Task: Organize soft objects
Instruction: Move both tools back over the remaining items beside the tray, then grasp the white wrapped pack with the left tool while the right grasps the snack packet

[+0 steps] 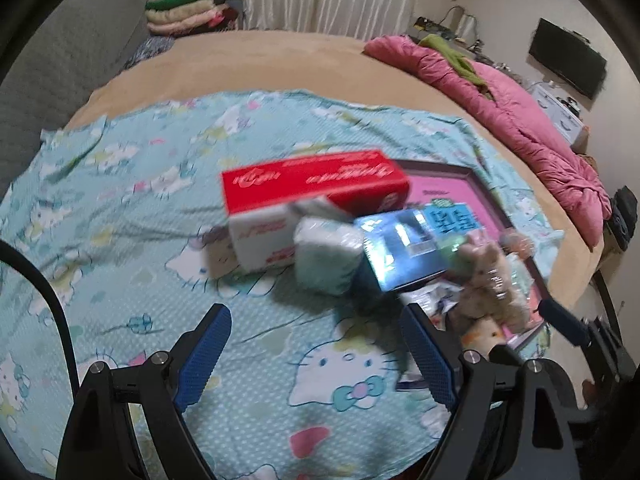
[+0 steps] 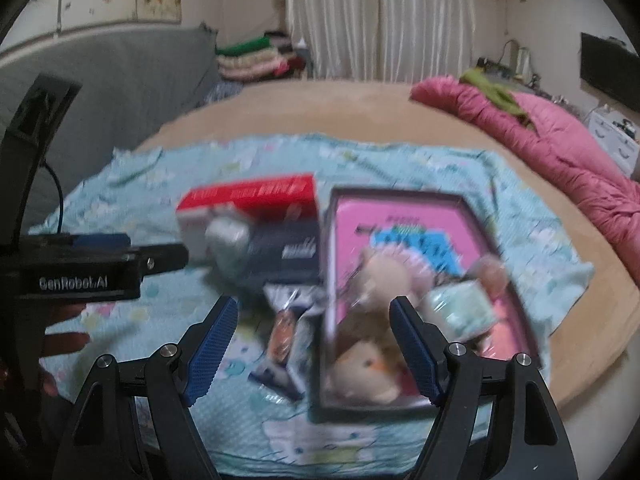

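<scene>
A shallow pink tray [image 2: 404, 216] with a dark rim lies on a Hello Kitty sheet [image 1: 160, 208] and holds beige plush toys [image 2: 372, 364] and a pale wrapped soft pack [image 2: 460, 312]. The same plush toys show in the left wrist view [image 1: 488, 280]. Left of the tray sit a red and white box [image 1: 304, 188], a wrapped pale green soft pack [image 1: 328, 256] and a blue box [image 1: 400, 248]. My left gripper [image 1: 316, 344] is open and empty above the sheet, short of the pack. My right gripper [image 2: 316, 336] is open and empty over the tray's near left edge.
A flat snack packet [image 2: 284, 336] lies beside the tray. A pink quilt [image 1: 520, 112] runs along the right of the tan bed. Folded towels [image 1: 180, 12] are stacked at the far left. A grey headboard [image 2: 120, 80] stands on the left.
</scene>
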Available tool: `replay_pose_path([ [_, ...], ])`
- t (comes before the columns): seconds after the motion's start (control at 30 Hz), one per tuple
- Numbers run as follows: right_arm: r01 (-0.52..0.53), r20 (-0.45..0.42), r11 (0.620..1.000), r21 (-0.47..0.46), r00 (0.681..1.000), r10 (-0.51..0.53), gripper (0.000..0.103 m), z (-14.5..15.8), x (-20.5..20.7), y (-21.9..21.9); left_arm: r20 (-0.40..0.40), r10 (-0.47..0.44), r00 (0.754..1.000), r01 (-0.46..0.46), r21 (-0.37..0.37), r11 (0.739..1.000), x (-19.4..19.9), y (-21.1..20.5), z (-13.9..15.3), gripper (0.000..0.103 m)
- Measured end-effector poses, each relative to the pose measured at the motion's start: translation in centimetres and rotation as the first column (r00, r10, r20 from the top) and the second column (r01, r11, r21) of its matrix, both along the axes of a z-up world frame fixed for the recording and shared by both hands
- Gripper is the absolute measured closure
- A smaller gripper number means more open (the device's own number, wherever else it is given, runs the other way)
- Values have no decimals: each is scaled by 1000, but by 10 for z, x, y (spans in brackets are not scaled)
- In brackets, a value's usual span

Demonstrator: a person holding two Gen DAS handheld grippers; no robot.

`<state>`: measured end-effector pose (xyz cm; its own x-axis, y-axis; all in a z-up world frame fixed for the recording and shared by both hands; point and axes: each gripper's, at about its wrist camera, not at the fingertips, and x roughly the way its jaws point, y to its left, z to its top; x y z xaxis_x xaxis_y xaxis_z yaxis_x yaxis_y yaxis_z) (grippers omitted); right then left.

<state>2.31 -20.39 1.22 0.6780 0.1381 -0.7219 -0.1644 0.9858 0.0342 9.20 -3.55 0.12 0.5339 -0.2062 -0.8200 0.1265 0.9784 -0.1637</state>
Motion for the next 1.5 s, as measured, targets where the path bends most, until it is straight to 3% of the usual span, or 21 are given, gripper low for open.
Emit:
replay_pose_path([
  [0.37,8,-54,997,-83,998,-12,24,-43,21,23,-50,-6,999,4,-43,999,25,0,-35,17],
  [0.57,-10,-62,992,-126,998,2,33,-56,31,34,-63,-12,998,7,-87,996,39,-2,-45,17],
  [0.87,-8,-104,983,-181,995,-11,42,-80,45,43,-67,-10,998,4,-92,996,58,-3,-56,17],
  [1.0,9,-115,981,-195,993,-32,55,-87,53,38,-60,-4,998,-2,-86,996,65,-6,-58,17],
  [1.1,-2,-115,980,-198,993,-22,56,-89,55,35,-63,6,998,-11,-81,997,71,-5,-61,17],
  [1.2,-14,-113,981,-191,994,-8,58,-90,56,31,-64,20,998,-28,-122,992,75,0,-66,18],
  [1.27,-14,-120,987,-157,993,-5,60,-88,57,25,-78,29,997,-43,-181,983,79,6,-70,24],
  [1.37,-16,-128,994,-110,992,2,65,-86,58,17,-83,19,996,-39,-247,968,83,9,-73,43],
  [1.4,-17,-127,994,-104,992,4,65,-85,57,15,-77,8,997,-27,-251,968,83,7,-73,51],
  [1.5,-22,-128,996,-89,992,10,66,-83,57,13,-58,-12,998,-1,-212,977,82,-2,-71,55],
])
